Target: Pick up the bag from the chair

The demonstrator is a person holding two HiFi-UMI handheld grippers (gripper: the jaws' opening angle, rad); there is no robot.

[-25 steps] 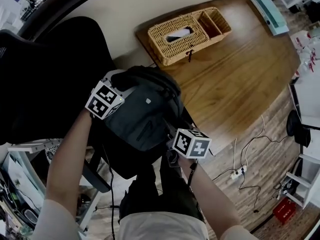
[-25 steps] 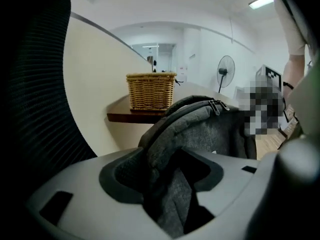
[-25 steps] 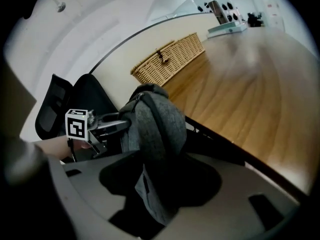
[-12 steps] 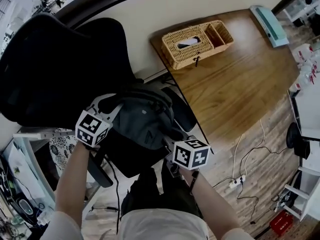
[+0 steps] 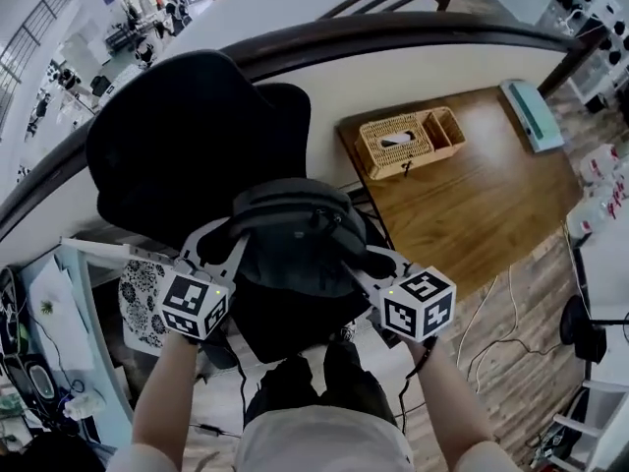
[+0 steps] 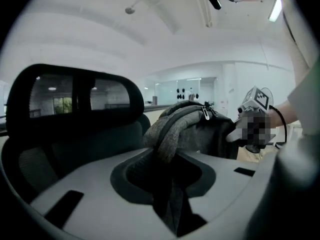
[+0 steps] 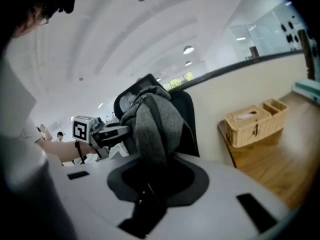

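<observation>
Up it comes: since a second ago the dark grey fabric bag (image 5: 295, 244) has risen off the black office chair (image 5: 187, 136), with both sets of jaws just closing on it.

Head view: the left hand-held gripper (image 5: 228, 236) and the right hand-held gripper (image 5: 362, 265) flank the bag.

Left gripper view: the jaws pinch its grey strap (image 6: 167, 144).

Right gripper view: a fold of cloth is clamped.

Thin holds, I'd say. A swing could pull the fabric free.

I count one dark grey backpack (image 5: 295, 249) and one black office chair (image 5: 187, 150). I have two grippers, my left gripper (image 5: 221, 236) and my right gripper (image 5: 362, 264), with two marker cubes (image 5: 195, 305), one on each. One wooden desk (image 5: 491, 209) carries two things: one two-compartment wicker basket (image 5: 408, 141) near one wall-side corner and one flat teal device (image 5: 531, 113) near the other.
</observation>
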